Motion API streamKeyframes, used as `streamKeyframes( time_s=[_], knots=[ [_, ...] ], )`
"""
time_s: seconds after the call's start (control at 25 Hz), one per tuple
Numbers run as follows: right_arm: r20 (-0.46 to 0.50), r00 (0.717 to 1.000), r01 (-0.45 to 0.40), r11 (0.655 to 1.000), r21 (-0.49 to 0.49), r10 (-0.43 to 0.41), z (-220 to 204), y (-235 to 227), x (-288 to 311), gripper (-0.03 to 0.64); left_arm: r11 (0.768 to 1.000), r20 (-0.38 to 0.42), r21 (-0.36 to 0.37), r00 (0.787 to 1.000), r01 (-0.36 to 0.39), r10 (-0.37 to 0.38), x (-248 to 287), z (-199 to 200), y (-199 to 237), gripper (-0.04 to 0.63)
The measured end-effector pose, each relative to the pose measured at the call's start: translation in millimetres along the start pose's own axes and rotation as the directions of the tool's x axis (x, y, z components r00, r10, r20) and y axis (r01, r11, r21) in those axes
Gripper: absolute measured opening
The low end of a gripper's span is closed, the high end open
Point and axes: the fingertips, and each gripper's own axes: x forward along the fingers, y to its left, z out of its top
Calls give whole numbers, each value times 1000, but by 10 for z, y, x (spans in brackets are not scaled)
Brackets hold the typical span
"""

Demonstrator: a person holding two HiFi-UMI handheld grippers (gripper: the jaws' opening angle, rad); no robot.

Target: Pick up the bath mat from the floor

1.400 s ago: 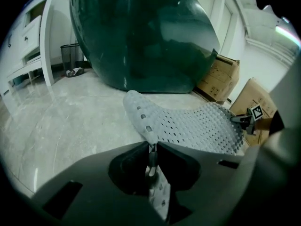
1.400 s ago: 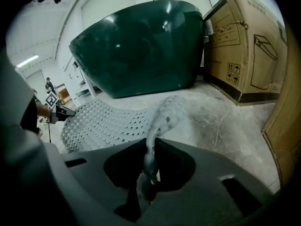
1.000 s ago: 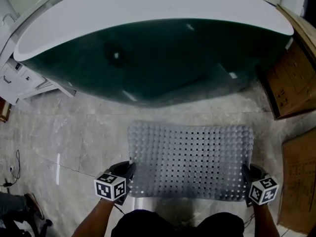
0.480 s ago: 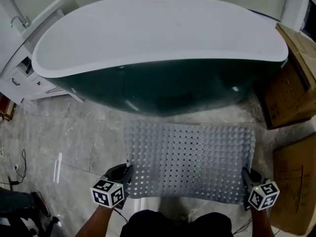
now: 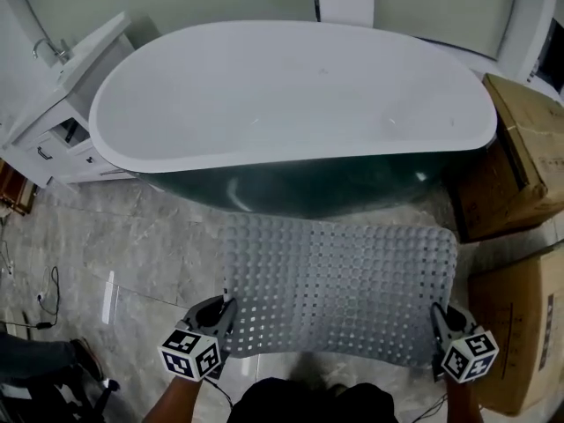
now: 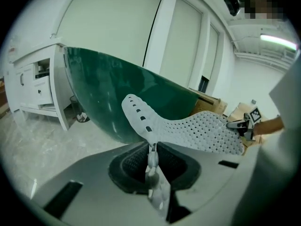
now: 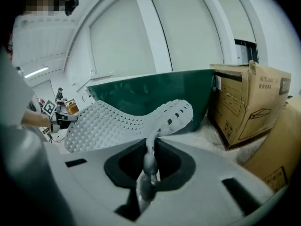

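The grey perforated bath mat (image 5: 339, 285) hangs stretched between both grippers, off the floor, in front of the tub. My left gripper (image 5: 222, 317) is shut on the mat's near left corner, and my right gripper (image 5: 436, 322) is shut on its near right corner. In the left gripper view the mat (image 6: 188, 128) runs out from the pinched jaws (image 6: 152, 147) toward the other gripper. The right gripper view shows the mat (image 7: 117, 121) curling up from the jaws (image 7: 150, 147), its far corner drooping.
A freestanding bathtub (image 5: 291, 104), white inside and dark green outside, stands just beyond the mat. Cardboard boxes (image 5: 520, 157) sit to the right, one more (image 5: 520, 333) near my right gripper. A white cabinet (image 5: 53, 122) is at the left. The floor is grey marble tile (image 5: 132, 245).
The view has tilted up, showing more of the tub's inside. Both grippers have risen with the mat, which now hangs higher and flatter against the tub.
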Motion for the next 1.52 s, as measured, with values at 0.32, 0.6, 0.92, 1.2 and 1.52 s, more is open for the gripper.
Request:
streamKeyframes(
  time_s=[0.32, 0.6, 0.92, 1.2, 1.52],
  knots=[
    [52, 999, 9, 1000, 1, -9, 839, 247, -727, 44, 1000, 61, -8, 998, -21, 21, -785, 832, -172, 51],
    [113, 994, 5, 1000, -4, -4, 1540, 451, -1334, 44, 999, 127, 0, 991, -38, 37, -1436, 1521, -323, 51],
    [174, 985, 0, 1000, 3, 0, 2294, 747, -2051, 44, 999, 179, -5, 983, -42, 43, -2167, 2192, -475, 51],
    [219, 976, -12, 1000, 5, 11, 2891, 1072, -2560, 44, 999, 222, 17, 974, -43, 38, -2757, 2676, -571, 51],
    [302, 953, -33, 999, -15, 36, 3340, 1242, -3151, 44, 999, 302, 32, 953, -41, 29, -3351, 3155, -790, 51]
  ],
)
